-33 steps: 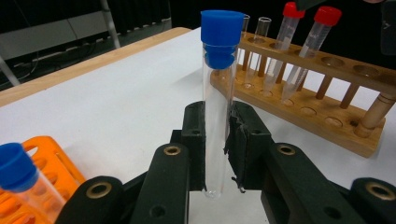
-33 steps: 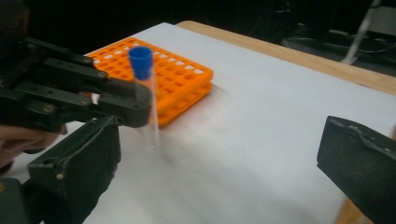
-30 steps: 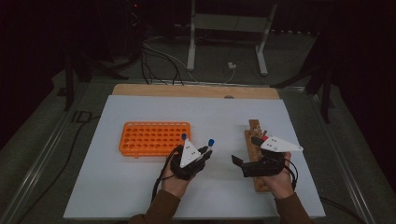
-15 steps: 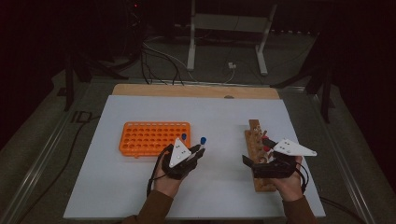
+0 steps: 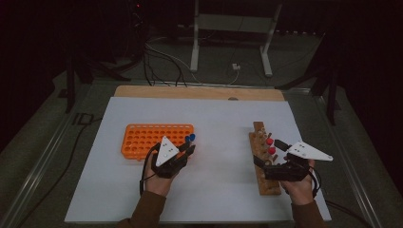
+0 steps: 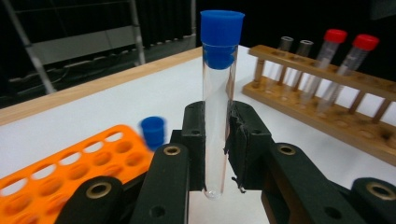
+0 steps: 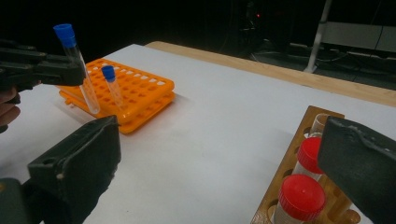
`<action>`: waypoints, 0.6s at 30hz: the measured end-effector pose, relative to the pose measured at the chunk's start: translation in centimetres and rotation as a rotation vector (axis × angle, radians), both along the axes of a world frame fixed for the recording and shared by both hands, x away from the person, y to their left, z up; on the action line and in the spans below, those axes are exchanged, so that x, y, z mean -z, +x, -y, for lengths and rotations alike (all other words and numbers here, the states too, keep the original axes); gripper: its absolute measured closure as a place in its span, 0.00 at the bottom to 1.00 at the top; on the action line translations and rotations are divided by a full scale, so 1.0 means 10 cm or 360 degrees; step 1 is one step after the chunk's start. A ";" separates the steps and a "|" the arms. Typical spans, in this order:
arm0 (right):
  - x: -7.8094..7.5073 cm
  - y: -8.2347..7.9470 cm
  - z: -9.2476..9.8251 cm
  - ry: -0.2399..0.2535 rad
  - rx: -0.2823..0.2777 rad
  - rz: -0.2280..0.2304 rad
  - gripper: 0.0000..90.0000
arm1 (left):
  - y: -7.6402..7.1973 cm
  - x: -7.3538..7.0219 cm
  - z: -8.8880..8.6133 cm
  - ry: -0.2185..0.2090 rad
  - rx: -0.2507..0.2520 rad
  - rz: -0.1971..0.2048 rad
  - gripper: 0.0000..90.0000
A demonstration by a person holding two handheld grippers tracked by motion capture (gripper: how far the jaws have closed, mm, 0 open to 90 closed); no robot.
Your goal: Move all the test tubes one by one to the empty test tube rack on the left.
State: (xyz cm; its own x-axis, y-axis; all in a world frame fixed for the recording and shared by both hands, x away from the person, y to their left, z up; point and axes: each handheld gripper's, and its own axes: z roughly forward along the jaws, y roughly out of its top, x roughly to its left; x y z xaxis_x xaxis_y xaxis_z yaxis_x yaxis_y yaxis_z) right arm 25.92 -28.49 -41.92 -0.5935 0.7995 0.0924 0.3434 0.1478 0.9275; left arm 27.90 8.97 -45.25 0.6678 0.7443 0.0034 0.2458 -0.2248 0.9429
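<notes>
My left gripper (image 6: 215,140) is shut on a clear test tube with a blue cap (image 6: 218,93), held upright near the right end of the orange rack (image 5: 142,140). In the high view the left gripper (image 5: 184,151) sits at that rack's near right corner. A second blue-capped tube (image 7: 111,86) stands in the orange rack (image 7: 144,93). My right gripper (image 7: 219,177) is open, with nothing between its wide-set jaws. It hovers over the wooden rack (image 5: 262,178), beside two red-capped tubes (image 5: 271,146).
The wooden rack (image 6: 327,121) also holds two uncapped tubes (image 6: 294,49) at its far end. A white mat (image 5: 218,123) covers the table, with a wooden edge (image 5: 199,92) at the back. Cables and a metal stand (image 5: 228,42) lie beyond.
My left hand has carried the blue-capped tube leftward, up to the orange rack. My right hand has drifted to the right along the wooden rack, its jaws still open.
</notes>
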 end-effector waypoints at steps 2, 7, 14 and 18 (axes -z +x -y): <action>0.00 0.00 0.01 0.0002 0.0005 0.0003 0.00 | 0.02 0.01 -0.05 -0.0007 -0.0025 -0.0002 0.86; -0.02 -0.01 0.06 0.0020 0.0017 0.0009 0.00 | 0.07 0.05 -0.13 0.0005 -0.0092 0.0013 0.86; -0.05 -0.02 0.12 0.0039 0.0042 0.0018 0.00 | 0.14 0.12 -0.13 0.0057 -0.0171 0.0053 0.86; -0.06 -0.02 0.14 0.0046 0.0050 0.0026 0.00 | 0.20 0.18 -0.14 0.0058 -0.0207 0.0034 0.86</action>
